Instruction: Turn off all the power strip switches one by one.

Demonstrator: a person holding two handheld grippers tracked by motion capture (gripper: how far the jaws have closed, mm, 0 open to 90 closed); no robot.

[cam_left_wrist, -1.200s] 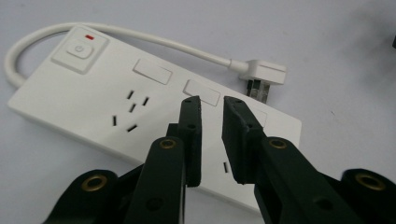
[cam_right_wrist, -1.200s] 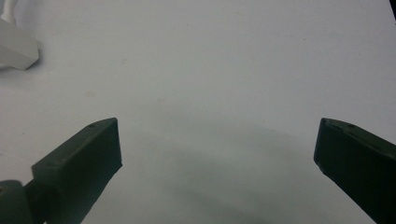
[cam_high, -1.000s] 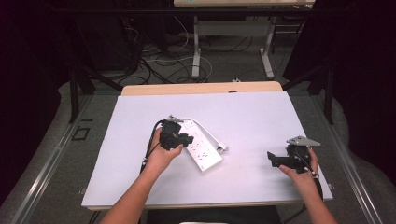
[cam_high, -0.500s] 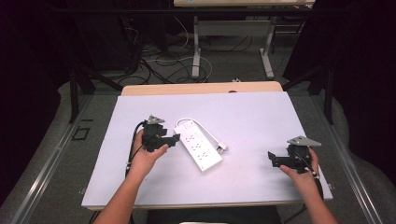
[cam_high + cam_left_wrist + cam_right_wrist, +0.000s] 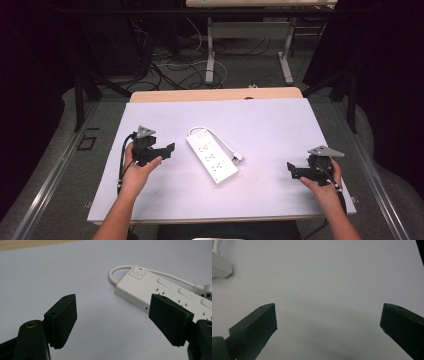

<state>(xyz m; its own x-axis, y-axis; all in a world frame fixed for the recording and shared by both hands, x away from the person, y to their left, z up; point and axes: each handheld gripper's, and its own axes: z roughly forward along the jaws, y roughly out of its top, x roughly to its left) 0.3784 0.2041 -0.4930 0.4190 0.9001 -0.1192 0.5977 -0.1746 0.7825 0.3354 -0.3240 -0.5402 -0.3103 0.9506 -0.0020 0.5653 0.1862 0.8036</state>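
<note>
Two grippers, both with jaws apart and empty: our left gripper (image 5: 167, 149) at centre-left of the high view, jaws having just been opening, and our right gripper (image 5: 292, 171) at lower right. The white power strip (image 5: 212, 161) lies diagonally mid-frame on the bench (image 5: 280, 125), apart from both. For a fresh grip, we should probably square the jaws across its narrow width, avoiding the cord (image 5: 160, 272).

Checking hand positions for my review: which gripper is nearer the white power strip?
Left. The left gripper sits open just beside the power strip, apart from it; the right gripper rests farther off near the table's right edge.
</note>
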